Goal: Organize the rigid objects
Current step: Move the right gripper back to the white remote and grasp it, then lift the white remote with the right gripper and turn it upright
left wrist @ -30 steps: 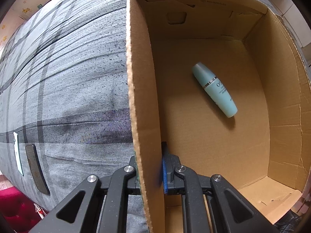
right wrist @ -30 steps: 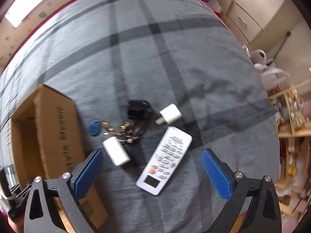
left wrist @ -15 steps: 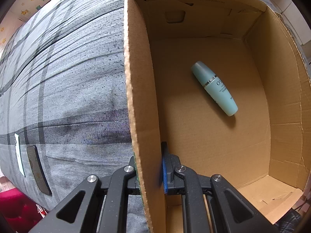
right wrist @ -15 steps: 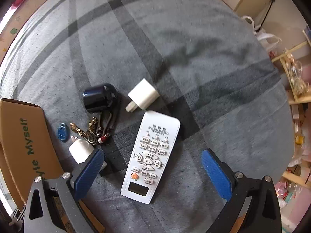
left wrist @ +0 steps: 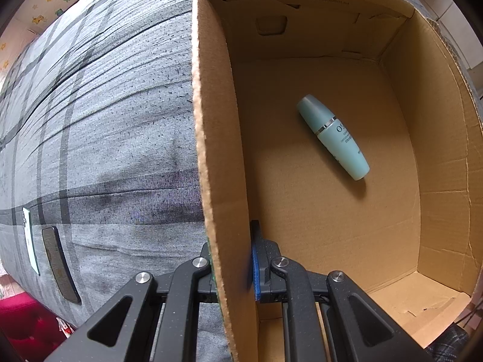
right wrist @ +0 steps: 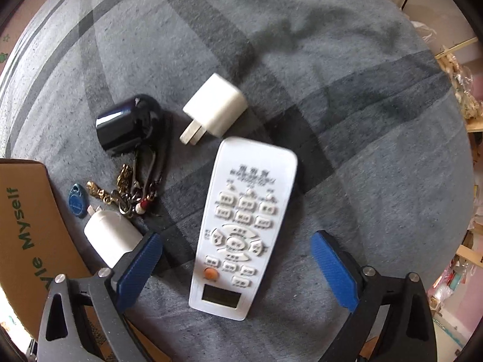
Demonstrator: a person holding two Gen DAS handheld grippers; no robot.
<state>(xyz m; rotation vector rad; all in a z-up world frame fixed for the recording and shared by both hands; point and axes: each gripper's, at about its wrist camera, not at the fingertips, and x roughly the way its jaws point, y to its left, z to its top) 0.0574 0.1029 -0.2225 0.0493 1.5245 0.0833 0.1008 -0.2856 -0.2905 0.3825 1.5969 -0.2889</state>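
The right tool (right wrist: pixel 237 261) hangs wide open over the white remote (right wrist: pixel 243 229), its blue pads (right wrist: pixel 333 268) standing either side of the lower, display end without touching it. The remote lies flat on the grey checked bed cover (right wrist: pixel 347 105), long axis running away from the tool. To grip it well, I judge the tool should come straight down so both pads meet the long edges squarely, near the middle of the body and not at the display end, so it will not tip when lifted. The left pad sits very close to a white plug (right wrist: pixel 111 236); it should be kept clear of that and of the keys (right wrist: pixel 129 193) beside it, or they may be dragged along.

Farther out lie a second white charger (right wrist: pixel 215 110), a dark round cap (right wrist: pixel 128 123) and a small blue tag (right wrist: pixel 78 200). The cardboard box (right wrist: pixel 27 220) stands just to the left of them.

The left tool (left wrist: pixel 232 268) is clamped narrow on the box's side wall (left wrist: pixel 217 150), steadying it. Inside the box a pale green bottle (left wrist: pixel 333 137) lies on its side. The box should be held firm while the remote goes in.
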